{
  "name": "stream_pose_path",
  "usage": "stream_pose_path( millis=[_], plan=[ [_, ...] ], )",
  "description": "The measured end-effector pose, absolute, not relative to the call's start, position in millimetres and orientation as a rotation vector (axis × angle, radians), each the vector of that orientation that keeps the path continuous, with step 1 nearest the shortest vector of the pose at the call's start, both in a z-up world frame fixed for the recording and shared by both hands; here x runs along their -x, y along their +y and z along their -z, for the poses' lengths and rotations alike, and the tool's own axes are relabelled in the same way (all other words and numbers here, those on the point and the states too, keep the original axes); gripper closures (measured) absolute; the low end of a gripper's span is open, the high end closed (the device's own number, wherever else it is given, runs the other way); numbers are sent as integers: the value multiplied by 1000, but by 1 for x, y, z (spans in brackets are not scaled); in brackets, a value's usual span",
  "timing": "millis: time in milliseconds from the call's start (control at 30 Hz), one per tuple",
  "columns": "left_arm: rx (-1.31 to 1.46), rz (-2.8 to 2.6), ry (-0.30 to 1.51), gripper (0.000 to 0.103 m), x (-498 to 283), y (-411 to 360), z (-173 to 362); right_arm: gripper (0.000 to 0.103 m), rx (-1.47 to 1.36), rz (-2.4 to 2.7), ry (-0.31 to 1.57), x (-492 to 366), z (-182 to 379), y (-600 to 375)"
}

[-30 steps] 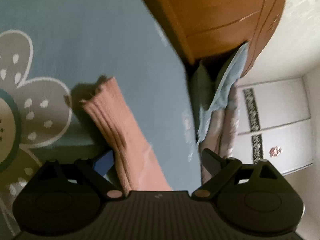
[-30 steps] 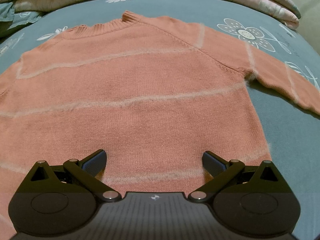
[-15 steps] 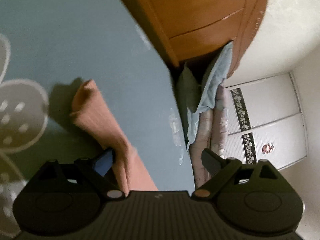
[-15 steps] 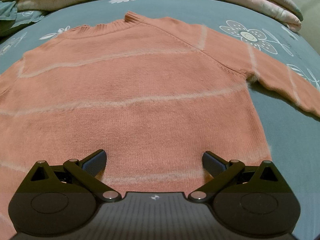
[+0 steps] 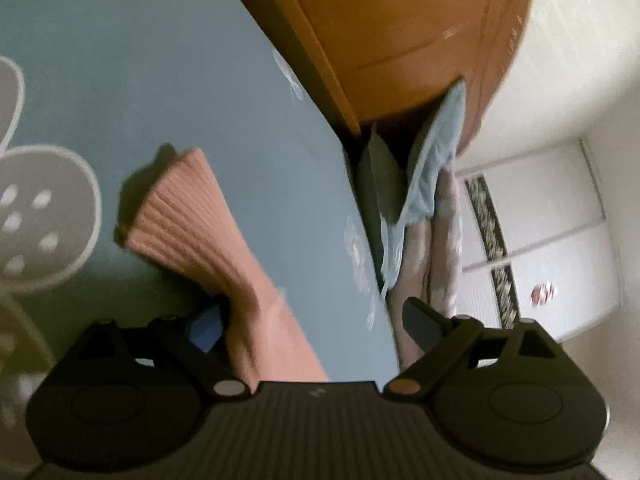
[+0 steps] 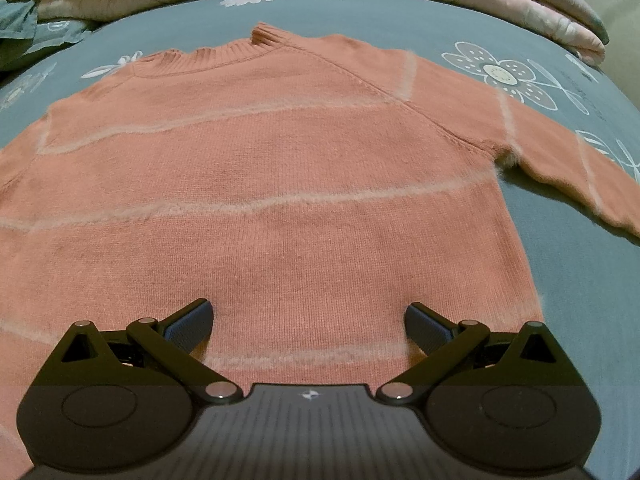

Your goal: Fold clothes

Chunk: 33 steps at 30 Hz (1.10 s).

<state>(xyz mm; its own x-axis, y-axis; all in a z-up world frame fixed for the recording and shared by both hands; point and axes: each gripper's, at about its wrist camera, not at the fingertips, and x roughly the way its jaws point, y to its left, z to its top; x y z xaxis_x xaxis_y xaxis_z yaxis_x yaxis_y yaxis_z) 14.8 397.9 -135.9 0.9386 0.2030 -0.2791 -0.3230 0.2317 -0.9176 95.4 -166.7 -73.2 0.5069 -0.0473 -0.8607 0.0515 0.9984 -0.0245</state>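
Observation:
A salmon-pink knit sweater [image 6: 280,184] with pale stripes lies flat, front up, on a blue floral bedsheet [image 6: 568,264]; its collar is at the far side. My right gripper [image 6: 308,318] hovers open over the sweater's hem, with knit showing between the fingers. One sleeve [image 6: 560,160] stretches out to the right. In the left wrist view the other sleeve [image 5: 208,248] runs away from me to its ribbed cuff [image 5: 176,196]. My left gripper [image 5: 312,318] is open, with the sleeve passing just inside its left finger [image 5: 206,324] and the right finger clear of it.
Folded pink and floral quilts [image 6: 480,0] line the far edge of the bed. In the left wrist view the bed edge [image 5: 340,148] drops off toward a wooden headboard [image 5: 400,40], pillows and bedding [image 5: 432,168], and a white wardrobe [image 5: 540,240].
The left wrist view swung and tilted, then came partly back; the sleeve stays beside the left finger. The right gripper has barely shifted over the hem.

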Motion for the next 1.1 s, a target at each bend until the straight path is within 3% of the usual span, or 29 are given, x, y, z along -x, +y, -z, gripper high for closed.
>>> stream_pose_path(
  millis=[100,267,900,1033,1100],
  plan=[
    [1283,-352,114,10,-11,394,135,0,-1,58,1036,-96,73,-167],
    [1474,-321,-37,10,2,403,147,0,0,53,1038,-95,72,-169],
    [1416,-366,11,11,-8,381,143,0,1,47,1035,-98,71,-172],
    [1472,-431,30,19,-8,388,148,0,2,48,1037,-99,71,-171],
    [1457,-478,65,32,-12,388,144,0,1,52,1038,-100,69,-169]
  ],
)
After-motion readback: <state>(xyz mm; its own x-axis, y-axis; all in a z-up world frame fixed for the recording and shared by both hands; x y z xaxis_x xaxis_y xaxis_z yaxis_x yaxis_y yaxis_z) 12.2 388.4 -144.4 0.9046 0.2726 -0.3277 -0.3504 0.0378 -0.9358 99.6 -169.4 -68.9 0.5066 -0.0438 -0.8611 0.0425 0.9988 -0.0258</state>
